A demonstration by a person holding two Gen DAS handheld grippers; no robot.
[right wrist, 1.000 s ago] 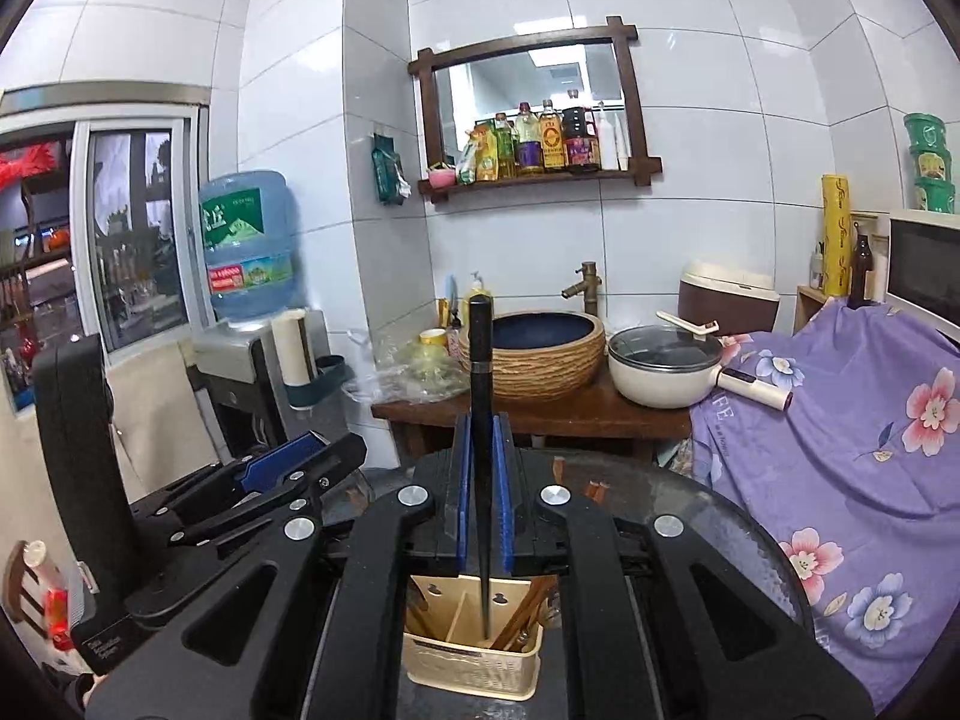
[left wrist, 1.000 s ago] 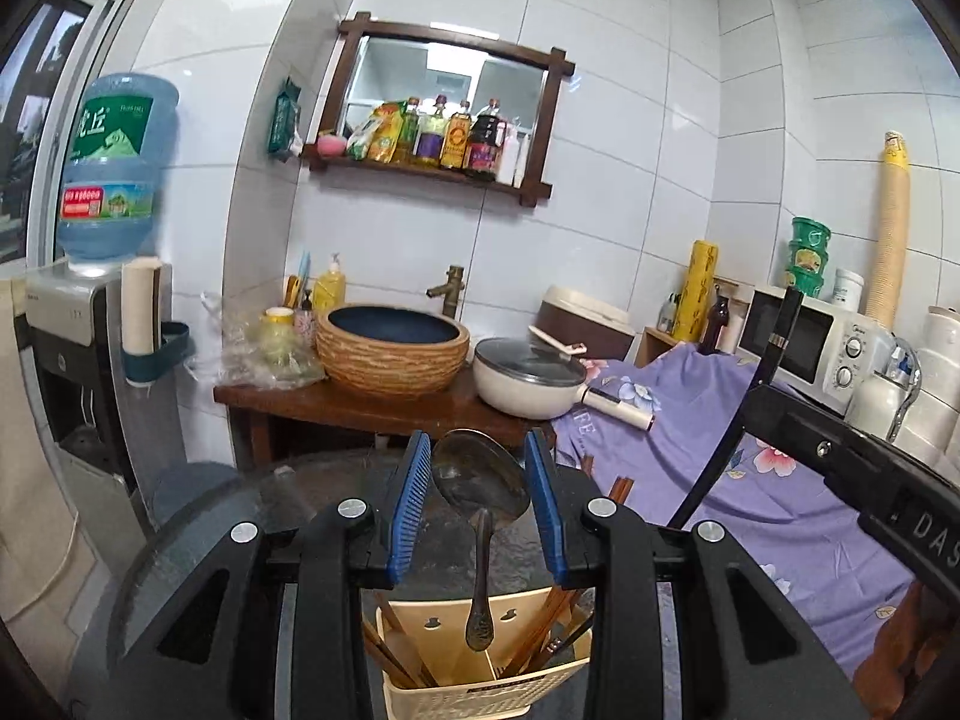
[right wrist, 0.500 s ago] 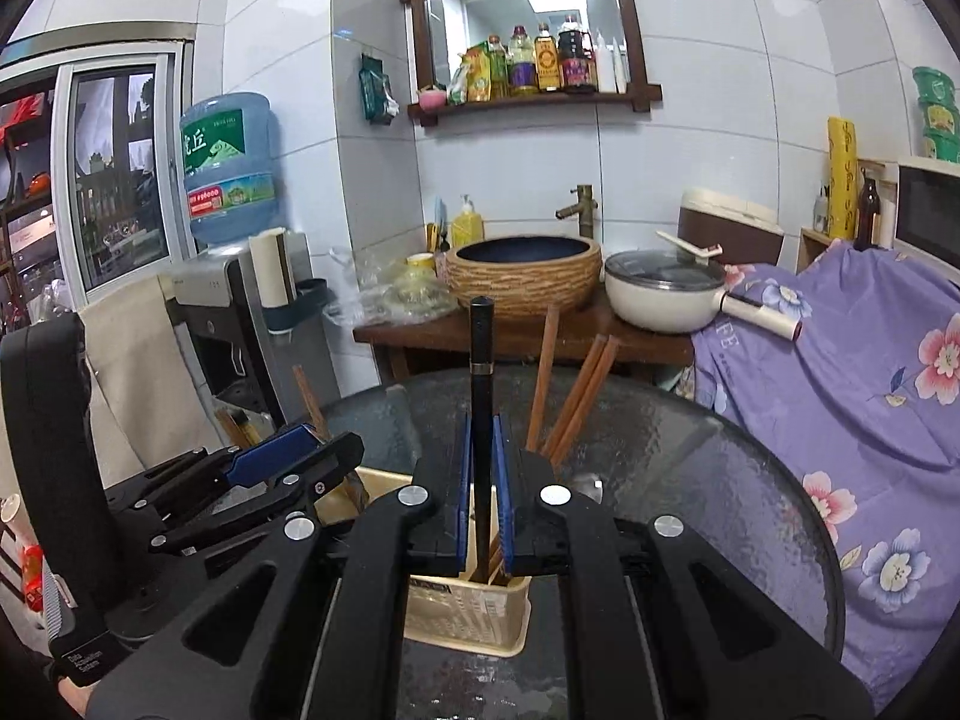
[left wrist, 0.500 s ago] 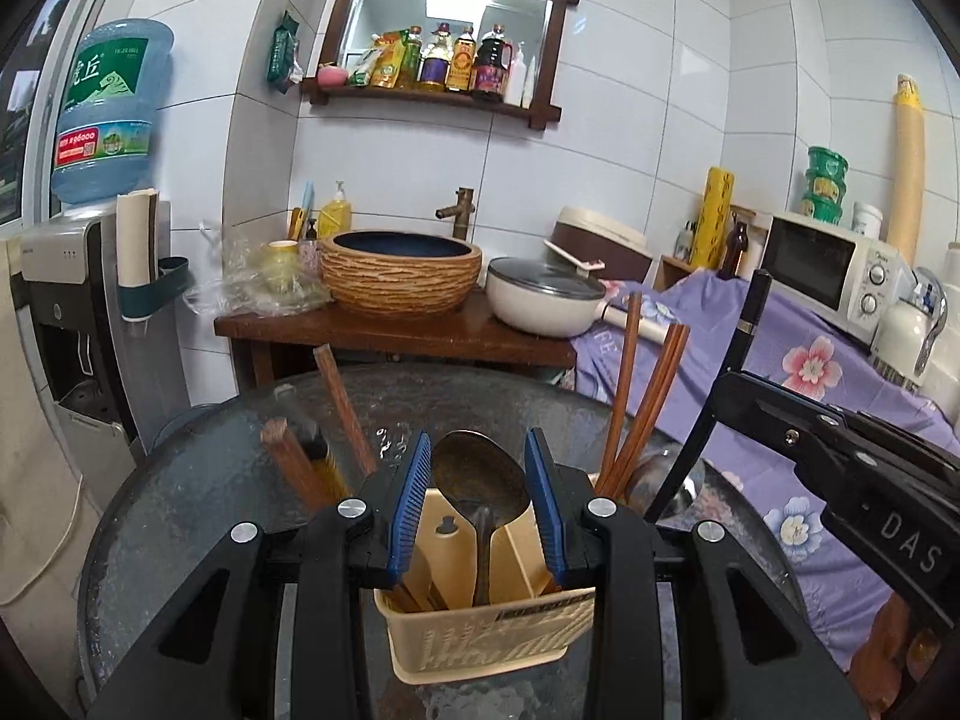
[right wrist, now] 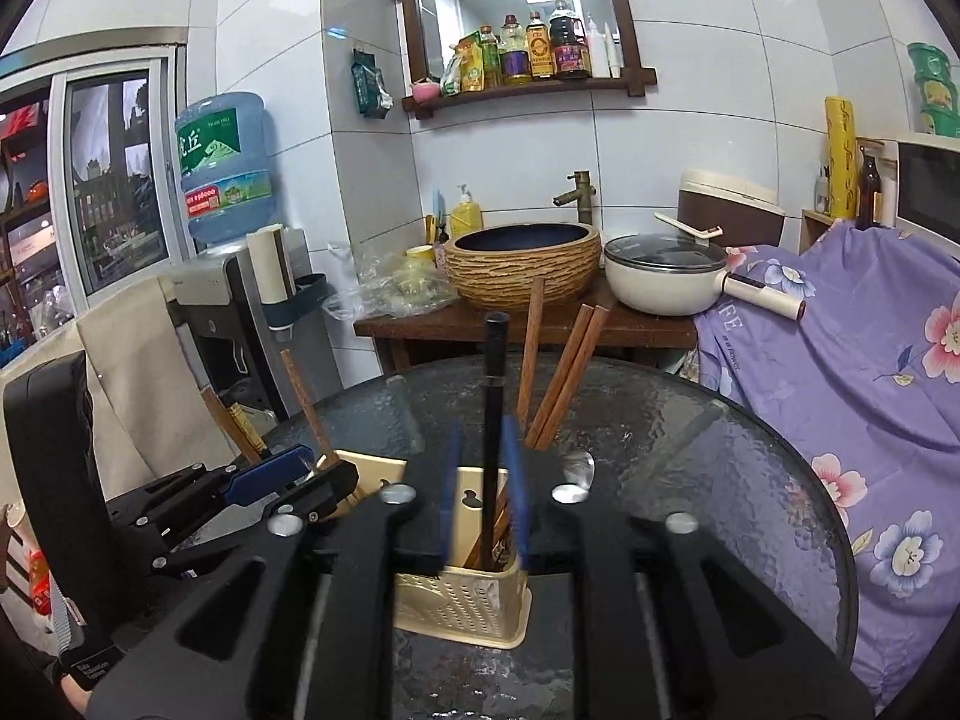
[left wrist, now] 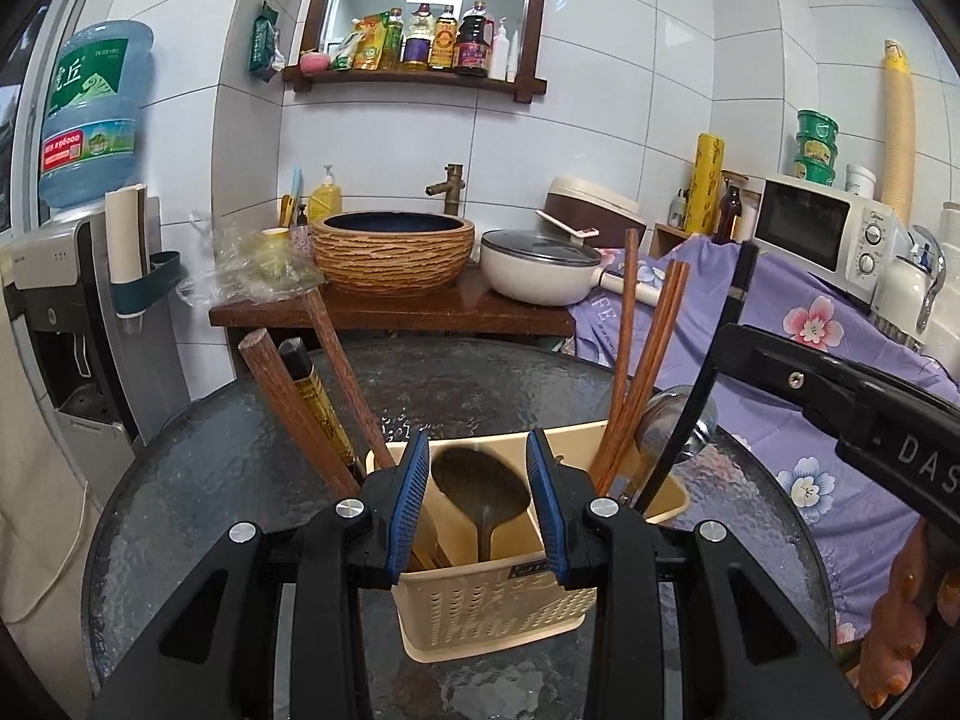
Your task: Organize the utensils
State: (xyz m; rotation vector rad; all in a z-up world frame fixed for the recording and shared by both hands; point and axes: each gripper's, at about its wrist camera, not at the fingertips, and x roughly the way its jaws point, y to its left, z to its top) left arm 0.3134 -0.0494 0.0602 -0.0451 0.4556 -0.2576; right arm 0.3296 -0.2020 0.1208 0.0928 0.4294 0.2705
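Beige utensil caddy [left wrist: 498,606] stands on round glass bench [left wrist: 180,510]. Metal spoon [left wrist: 480,495] upright in caddy, bowl up, between left gripper [left wrist: 478,504] jaws; jaws just eased apart, pads clear of spoon. Black chopstick [right wrist: 495,420] stands in caddy between right gripper [right wrist: 483,492] jaws, just spread, not pinching. Wooden chopsticks [left wrist: 642,360] lean toward 1 o'clock.

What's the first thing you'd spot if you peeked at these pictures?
A yellow basket stuffed with utensils sits on a round glass table, right in front of both grippers. A metal spoon stands in it between the left gripper's blue pads, and a black chopstick stands between the right gripper's. Behind, a big woven-looking basin sits on a wooden stand.
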